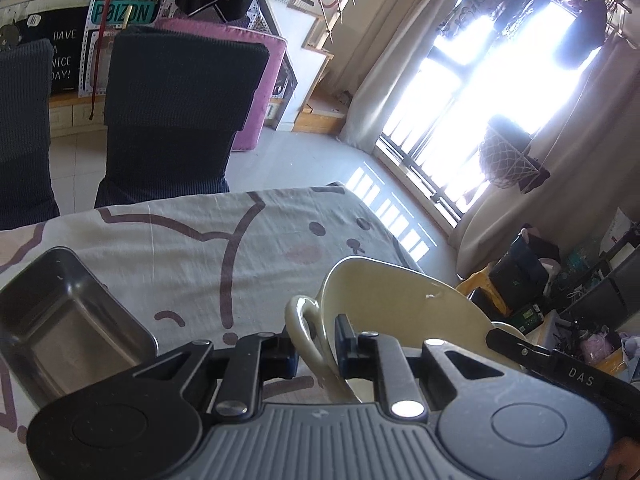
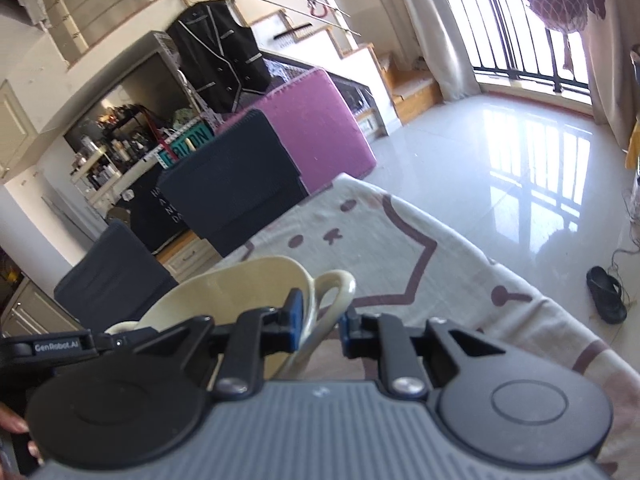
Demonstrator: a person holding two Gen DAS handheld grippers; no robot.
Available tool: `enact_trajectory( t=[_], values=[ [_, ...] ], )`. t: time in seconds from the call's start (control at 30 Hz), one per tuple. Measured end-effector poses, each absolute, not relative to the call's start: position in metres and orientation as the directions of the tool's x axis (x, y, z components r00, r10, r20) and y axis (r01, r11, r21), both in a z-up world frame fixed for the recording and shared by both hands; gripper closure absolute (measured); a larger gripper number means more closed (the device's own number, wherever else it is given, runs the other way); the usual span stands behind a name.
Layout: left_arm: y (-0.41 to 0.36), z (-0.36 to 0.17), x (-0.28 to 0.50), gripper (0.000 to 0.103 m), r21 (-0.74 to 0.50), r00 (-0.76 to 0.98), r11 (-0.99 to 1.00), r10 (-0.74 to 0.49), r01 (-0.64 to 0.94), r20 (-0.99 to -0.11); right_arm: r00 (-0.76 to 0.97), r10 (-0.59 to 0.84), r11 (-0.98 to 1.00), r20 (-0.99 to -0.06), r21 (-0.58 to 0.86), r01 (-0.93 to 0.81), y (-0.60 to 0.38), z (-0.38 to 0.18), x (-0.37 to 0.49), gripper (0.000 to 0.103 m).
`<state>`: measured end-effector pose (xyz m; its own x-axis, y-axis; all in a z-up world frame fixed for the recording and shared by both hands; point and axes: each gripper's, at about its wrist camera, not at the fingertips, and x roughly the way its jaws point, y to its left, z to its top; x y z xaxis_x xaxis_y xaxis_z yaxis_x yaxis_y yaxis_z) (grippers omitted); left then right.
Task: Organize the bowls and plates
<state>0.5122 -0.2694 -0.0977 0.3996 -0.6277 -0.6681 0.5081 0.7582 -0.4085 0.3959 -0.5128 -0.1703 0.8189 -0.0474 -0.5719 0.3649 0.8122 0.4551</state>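
Gripping from both sides, the two tongs share one cream bowl (image 1: 384,300) with loop handles, held tilted above the table (image 1: 192,240). The left tongs (image 1: 316,350) have their blue pads closed down on the bowl's wall just beside one loop handle (image 1: 304,332), one pad inside the bowl and one outside. The right tongs (image 2: 320,322) do the same at the opposite handle (image 2: 336,284), their gap narrowed onto the rim and the handle's base. Each gripper's black body shows at the edge of the other's view.

A steel rectangular tray (image 1: 68,328) sits on the cartoon-cat tablecloth (image 2: 400,248) to the left of the bowl, near the left tongs and close to the table's near-left side. Beyond the bowl the cloth lies bare out to the far edge, where two dark covered chairs (image 1: 176,120) stand pushed up against the table. The table's right edge drops off just past the bowl, seen clearly from the right wrist, with open tiled floor (image 2: 500,160) stretching to the balcony door; a black slipper (image 2: 606,294) lies on that floor near the table's side. A purple box (image 2: 316,128) stands behind the chairs.
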Motion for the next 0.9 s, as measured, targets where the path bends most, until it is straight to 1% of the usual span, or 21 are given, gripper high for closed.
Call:
enact_trajectory(
  t=[0.1, 0.2, 0.27, 0.4, 0.5, 0.67, 0.73, 0.87, 0.9],
  values=[
    [-0.272, -0.104, 0.51, 0.084, -0.404, 0.4, 0.768, -0.616, 0.496, -0.679, 0.818, -0.035, 0.805, -0.575, 0.469, 0.364, -0.513, -0.176, 0.39, 0.081],
    [-0.279, -0.112, 0.515, 0.084, -0.432, 0.393, 0.764, -0.627, 0.478, -0.673, 0.82, -0.07, 0.815, -0.568, 0.441, 0.375, -0.514, -0.177, 0.389, 0.081],
    [-0.288, -0.114, 0.519, 0.084, -0.44, 0.388, 0.752, -0.64, 0.491, -0.663, 0.829, -0.086, 0.814, -0.552, 0.441, 0.378, -0.517, -0.175, 0.389, 0.082],
    [-0.312, -0.121, 0.526, 0.084, -0.41, 0.381, 0.732, -0.651, 0.544, -0.657, 0.833, -0.104, 0.783, -0.543, 0.472, 0.405, -0.535, -0.184, 0.392, 0.082],
    [-0.326, -0.135, 0.532, 0.085, -0.4, 0.366, 0.73, -0.646, 0.555, -0.67, 0.822, -0.111, 0.746, -0.558, 0.501, 0.44, -0.546, -0.202, 0.398, 0.082],
    [-0.33, -0.165, 0.539, 0.084, -0.412, 0.334, 0.737, -0.633, 0.536, -0.698, 0.792, -0.117, 0.727, -0.6, 0.491, 0.479, -0.549, -0.222, 0.408, 0.082],
    [-0.327, -0.172, 0.54, 0.085, -0.424, 0.319, 0.729, -0.642, 0.538, -0.698, 0.781, -0.101, 0.73, -0.617, 0.487, 0.479, -0.549, -0.229, 0.409, 0.082],
    [-0.325, -0.183, 0.542, 0.084, -0.416, 0.275, 0.723, -0.628, 0.551, -0.728, 0.751, -0.039, 0.726, -0.659, 0.498, 0.474, -0.552, -0.231, 0.415, 0.082],
    [-0.323, -0.183, 0.541, 0.084, -0.421, 0.278, 0.714, -0.64, 0.56, -0.716, 0.74, -0.015, 0.713, -0.672, 0.511, 0.479, -0.554, -0.234, 0.416, 0.081]
  ],
)
